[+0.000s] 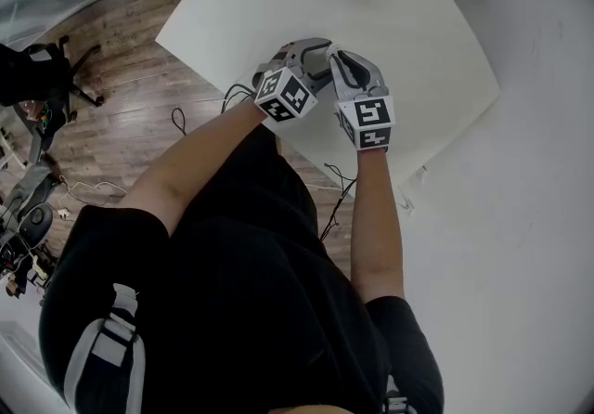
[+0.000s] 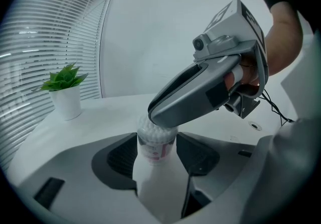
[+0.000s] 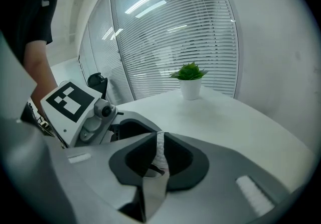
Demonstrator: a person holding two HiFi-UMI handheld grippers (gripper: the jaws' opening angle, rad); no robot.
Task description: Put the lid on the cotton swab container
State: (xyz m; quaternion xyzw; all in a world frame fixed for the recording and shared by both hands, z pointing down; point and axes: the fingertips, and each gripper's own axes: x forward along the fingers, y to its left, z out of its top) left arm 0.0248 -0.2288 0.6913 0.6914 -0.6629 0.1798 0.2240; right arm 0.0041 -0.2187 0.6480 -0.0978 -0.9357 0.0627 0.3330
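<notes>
A clear cotton swab container (image 2: 155,142), packed with white swab heads and wearing a red-printed label, stands upright between my left gripper's (image 2: 156,147) jaws, which are shut on its sides. From above, my right gripper (image 2: 161,119) rests its tips on the container's top. In the right gripper view the right gripper (image 3: 159,142) has its jaws nearly together, and the swab heads (image 3: 160,148) show through the slit. I cannot make out a separate lid, or whether anything is pinched. In the head view both grippers, left (image 1: 311,53) and right (image 1: 336,59), meet over the white table (image 1: 390,4).
A small green plant in a white pot (image 2: 66,101) stands further back on the table, also visible as the pot (image 3: 191,89). The left gripper's marker cube (image 3: 67,100) sits close to the right gripper. The table's near edge (image 1: 306,152) borders wooden floor with cables and a chair (image 1: 42,69).
</notes>
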